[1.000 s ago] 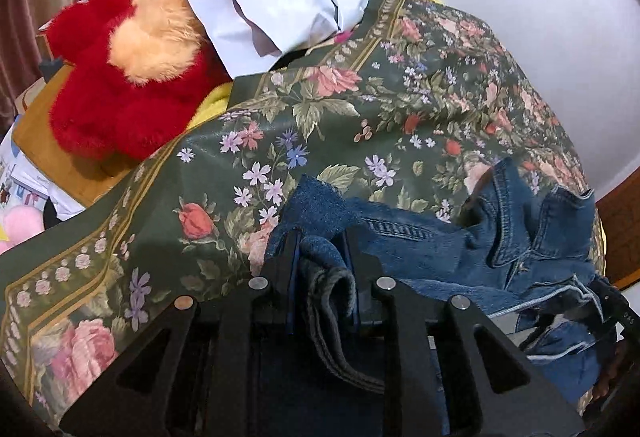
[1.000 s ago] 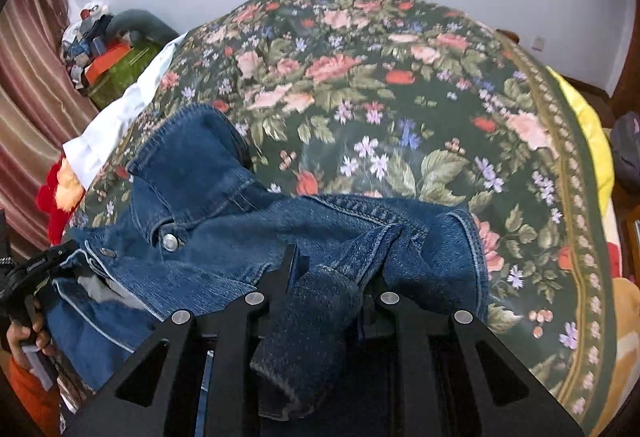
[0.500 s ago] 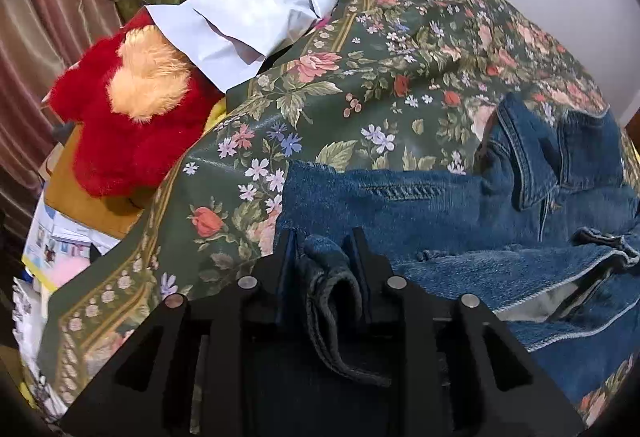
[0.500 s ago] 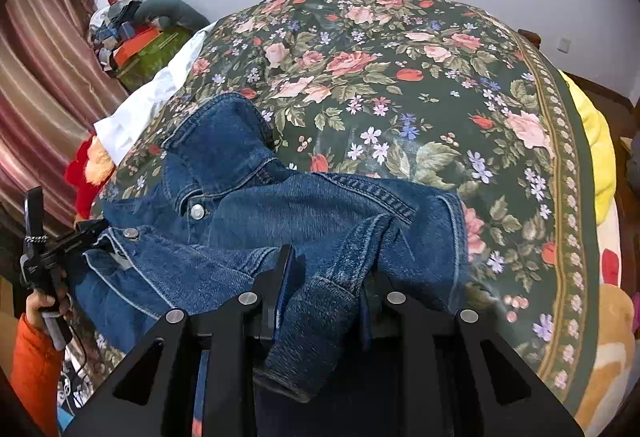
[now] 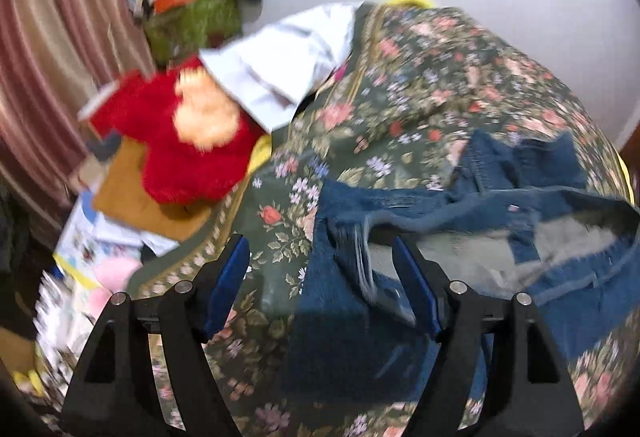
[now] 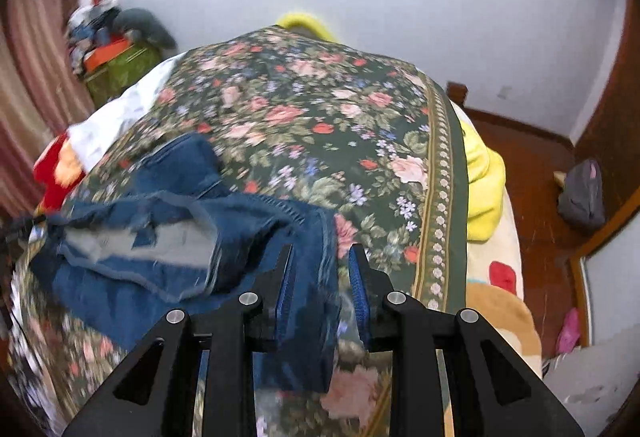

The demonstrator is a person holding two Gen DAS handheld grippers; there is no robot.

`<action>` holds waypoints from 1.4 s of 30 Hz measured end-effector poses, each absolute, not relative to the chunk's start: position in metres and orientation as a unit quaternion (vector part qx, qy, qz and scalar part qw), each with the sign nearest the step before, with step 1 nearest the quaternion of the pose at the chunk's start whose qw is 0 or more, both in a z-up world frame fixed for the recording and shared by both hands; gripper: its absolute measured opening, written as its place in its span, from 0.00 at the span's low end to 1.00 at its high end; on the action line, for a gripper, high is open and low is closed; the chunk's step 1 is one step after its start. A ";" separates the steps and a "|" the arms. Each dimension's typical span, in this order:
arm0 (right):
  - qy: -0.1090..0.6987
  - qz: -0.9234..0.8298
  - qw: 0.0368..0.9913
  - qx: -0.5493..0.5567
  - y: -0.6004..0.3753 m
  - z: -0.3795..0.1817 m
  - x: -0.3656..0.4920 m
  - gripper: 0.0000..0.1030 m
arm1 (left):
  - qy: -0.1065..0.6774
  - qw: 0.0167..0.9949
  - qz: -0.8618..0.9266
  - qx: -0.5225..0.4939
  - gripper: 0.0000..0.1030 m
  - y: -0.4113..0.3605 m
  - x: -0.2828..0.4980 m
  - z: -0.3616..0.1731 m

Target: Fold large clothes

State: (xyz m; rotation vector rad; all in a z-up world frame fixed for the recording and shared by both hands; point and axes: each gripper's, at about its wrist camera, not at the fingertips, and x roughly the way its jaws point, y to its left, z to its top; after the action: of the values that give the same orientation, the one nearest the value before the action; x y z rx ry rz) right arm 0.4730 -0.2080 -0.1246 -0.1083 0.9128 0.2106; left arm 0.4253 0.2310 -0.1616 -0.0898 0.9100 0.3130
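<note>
A blue denim jacket [image 5: 500, 205] lies crumpled on a green floral bedspread [image 5: 420, 85], its pale inner side showing. My left gripper [image 5: 320, 261] is wide open above the jacket's left sleeve, which lies loose between the jaws. In the right wrist view the jacket [image 6: 168, 237] lies at the left. My right gripper [image 6: 322, 269] is open, with the jacket's right edge lying between its blue pads [image 6: 286, 285]. Both views are motion-blurred.
A red plush toy [image 5: 180, 141] and a white cloth [image 5: 280, 65] lie at the bed's left edge, with boxes and clutter [image 5: 188, 17] and a curtain beyond. A yellow blanket [image 6: 480, 189] hangs off the right side; a wooden floor with a dark bag [image 6: 582, 193] lies right.
Both grippers have opened and let go of the jacket sleeves they were pinching. The jacket has dropped onto the bedspread and both grippers have pulled back.
</note>
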 end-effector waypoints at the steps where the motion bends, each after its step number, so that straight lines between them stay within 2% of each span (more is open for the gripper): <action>1: 0.440 0.111 0.890 -0.054 -0.204 -0.126 0.466 0.22 | 0.432 0.890 0.141 -0.036 0.71 0.223 0.420 -0.156; 7: 0.461 0.163 0.871 -0.052 -0.172 -0.145 0.444 0.22 | 0.440 0.895 0.074 -0.002 0.73 0.181 0.405 -0.159; 14: 0.502 0.197 0.838 -0.076 -0.129 -0.190 0.442 0.22 | 0.490 0.871 0.026 0.009 0.73 0.134 0.417 -0.211; 17: 0.491 0.193 0.842 -0.116 -0.113 -0.202 0.445 0.22 | 0.500 0.866 0.009 0.011 0.73 0.119 0.433 -0.228; 21: 0.488 0.205 0.826 -0.194 -0.086 -0.217 0.452 0.38 | 0.500 0.865 0.007 0.037 0.73 0.112 0.459 -0.242; 28: 0.450 0.222 0.821 -0.274 -0.062 -0.227 0.487 0.40 | 0.501 0.865 0.028 0.017 0.73 0.141 0.512 -0.246; 31: 0.443 0.182 0.841 -0.252 -0.067 -0.225 0.519 0.40 | 0.491 0.870 0.038 0.018 0.73 0.149 0.532 -0.242; 35: 0.488 0.128 0.850 -0.152 -0.094 -0.228 0.565 0.40 | 0.506 0.861 0.055 0.008 0.73 0.157 0.553 -0.256; 38: 0.501 0.122 0.852 -0.085 -0.113 -0.224 0.573 0.40 | 0.507 0.860 0.062 0.006 0.73 0.157 0.552 -0.261; 42: 0.503 0.120 0.854 -0.053 -0.125 -0.210 0.566 0.40 | 0.504 0.861 0.068 0.010 0.73 0.152 0.539 -0.252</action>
State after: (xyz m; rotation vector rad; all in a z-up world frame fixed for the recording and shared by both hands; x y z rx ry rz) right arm 0.5658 -0.1254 -0.2095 -0.1121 1.0579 0.2516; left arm 0.5393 0.1517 -0.2520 0.0217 1.0580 0.1429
